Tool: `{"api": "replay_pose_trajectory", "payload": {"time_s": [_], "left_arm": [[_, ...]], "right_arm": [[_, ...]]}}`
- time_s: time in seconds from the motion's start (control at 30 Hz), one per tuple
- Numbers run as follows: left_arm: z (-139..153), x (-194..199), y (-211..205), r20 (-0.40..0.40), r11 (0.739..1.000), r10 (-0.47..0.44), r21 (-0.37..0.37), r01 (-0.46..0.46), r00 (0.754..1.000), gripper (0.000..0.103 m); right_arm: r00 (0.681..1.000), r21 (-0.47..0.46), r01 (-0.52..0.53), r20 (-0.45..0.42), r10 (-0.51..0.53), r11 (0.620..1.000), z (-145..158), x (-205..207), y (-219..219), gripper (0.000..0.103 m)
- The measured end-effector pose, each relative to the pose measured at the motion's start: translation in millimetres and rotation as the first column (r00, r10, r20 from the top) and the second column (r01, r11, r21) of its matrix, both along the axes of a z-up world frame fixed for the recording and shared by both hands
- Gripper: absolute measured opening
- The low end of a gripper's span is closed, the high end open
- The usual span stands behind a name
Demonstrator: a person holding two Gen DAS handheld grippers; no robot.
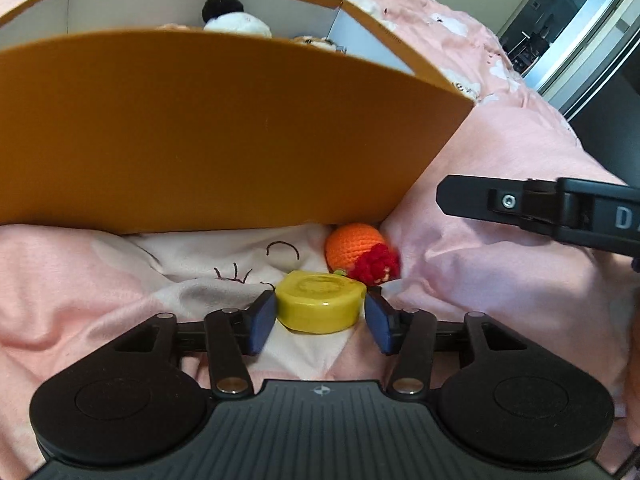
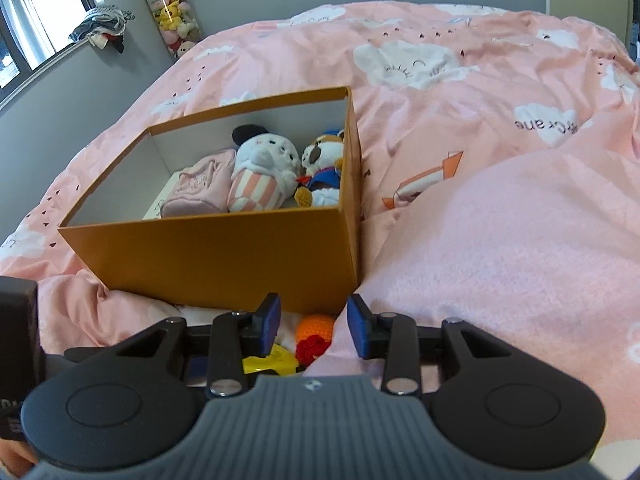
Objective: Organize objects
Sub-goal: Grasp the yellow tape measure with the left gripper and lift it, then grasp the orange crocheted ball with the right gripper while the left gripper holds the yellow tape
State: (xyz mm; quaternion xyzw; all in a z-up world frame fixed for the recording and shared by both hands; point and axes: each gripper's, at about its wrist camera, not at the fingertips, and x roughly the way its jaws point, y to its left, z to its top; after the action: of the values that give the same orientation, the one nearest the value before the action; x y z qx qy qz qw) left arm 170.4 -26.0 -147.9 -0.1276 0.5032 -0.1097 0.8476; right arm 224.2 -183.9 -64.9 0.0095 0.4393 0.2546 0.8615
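Left gripper [image 1: 320, 316] sits low on the pink quilt, blue pads spread around a glossy yellow lemon-shaped piece [image 1: 321, 304], a gap showing on each side, just in front of the open orange cardboard box [image 2: 224, 256]. A crocheted orange ball with red tuft [image 1: 360, 254] touches the box's foot. Right gripper [image 2: 313, 326] hangs above, half-spread, empty.

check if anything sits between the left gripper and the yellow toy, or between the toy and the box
Nothing blocks the left gripper: the yellow toy lies between its open pads. The orange box's near wall rises between toy and interior, so it must be lifted over.
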Motion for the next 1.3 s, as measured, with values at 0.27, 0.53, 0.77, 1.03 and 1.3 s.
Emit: {"api": "replay_pose_trajectory", "payload": {"time_s": [0.27,0.53,0.77,1.03,1.3], "left_arm": [[-16,7,-4,0.033,0.998,-0.057,0.039,0.056,0.998,0.074],[-2,-12,7,0.058,0.998,-0.034,0.047,0.032,0.998,0.065],[21,-42,35,0.078,0.994,0.088,0.058,-0.093,0.993,0.065],[28,-38,49,0.119,0.983,0.170,0.047,-0.177,0.978,0.065],[39,-38,46,0.176,0.982,0.175,0.044,-0.185,0.969,0.065]], "right_arm": [[0.998,0.003,-0.022,-0.057,0.022,1.000,-15,13,0,0.039],[0.992,-0.013,-0.112,-0.055,0.111,0.994,-14,5,17,0.046],[0.988,-0.169,-0.147,-0.076,0.135,0.975,-34,11,48,0.052],[0.985,-0.289,-0.153,-0.117,0.124,0.945,-70,26,64,0.053],[0.982,-0.268,-0.159,-0.145,0.124,0.950,-80,28,59,0.045]]}}
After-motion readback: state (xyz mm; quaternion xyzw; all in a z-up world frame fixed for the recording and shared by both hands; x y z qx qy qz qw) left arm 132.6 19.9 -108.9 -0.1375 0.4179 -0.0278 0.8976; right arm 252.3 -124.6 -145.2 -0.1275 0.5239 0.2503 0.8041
